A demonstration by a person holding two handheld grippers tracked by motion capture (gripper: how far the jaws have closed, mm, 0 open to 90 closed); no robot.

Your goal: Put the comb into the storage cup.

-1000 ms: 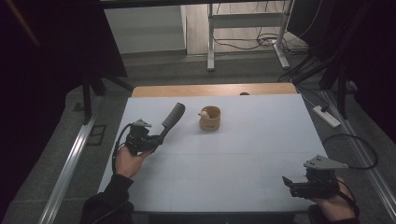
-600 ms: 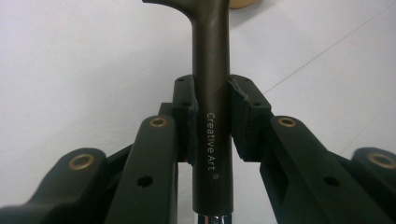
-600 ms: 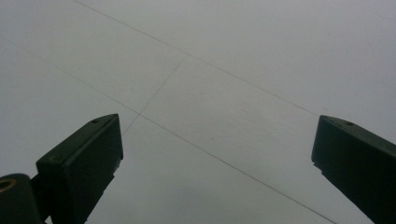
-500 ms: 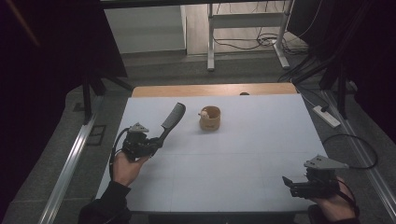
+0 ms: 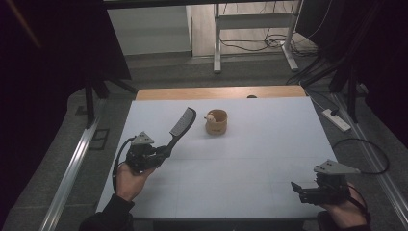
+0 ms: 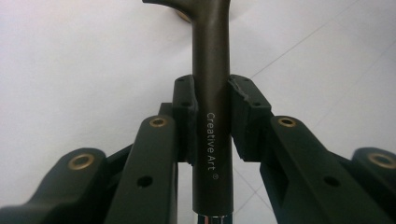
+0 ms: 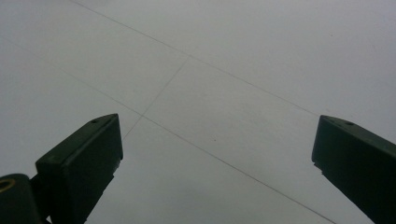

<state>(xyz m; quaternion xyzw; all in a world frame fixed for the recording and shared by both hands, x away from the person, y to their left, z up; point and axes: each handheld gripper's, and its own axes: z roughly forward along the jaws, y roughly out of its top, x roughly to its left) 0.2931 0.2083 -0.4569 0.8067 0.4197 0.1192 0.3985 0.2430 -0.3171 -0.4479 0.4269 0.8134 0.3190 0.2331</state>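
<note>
A dark comb (image 5: 181, 124) with a long handle (image 6: 212, 93) marked "Creative Art" is clamped between the pads of my left gripper (image 5: 162, 151), at the table's left side. The comb points up and away toward a small tan wooden cup (image 5: 216, 121) that stands farther back near the table's middle, apart from the comb. In the left gripper view, both pads press on the handle from either side. My right gripper (image 5: 295, 188) rests low at the front right corner, open, with only the white table between its fingers (image 7: 84, 154).
The white table (image 5: 250, 159) has a wooden strip (image 5: 221, 92) along its far edge. A power strip (image 5: 335, 120) and cables lie on the floor to the right. A metal rail (image 5: 72, 168) runs along the left side.
My left gripper has drawn back toward the person's side of the table and slightly up, the comb still in it. The right gripper has stayed put.
</note>
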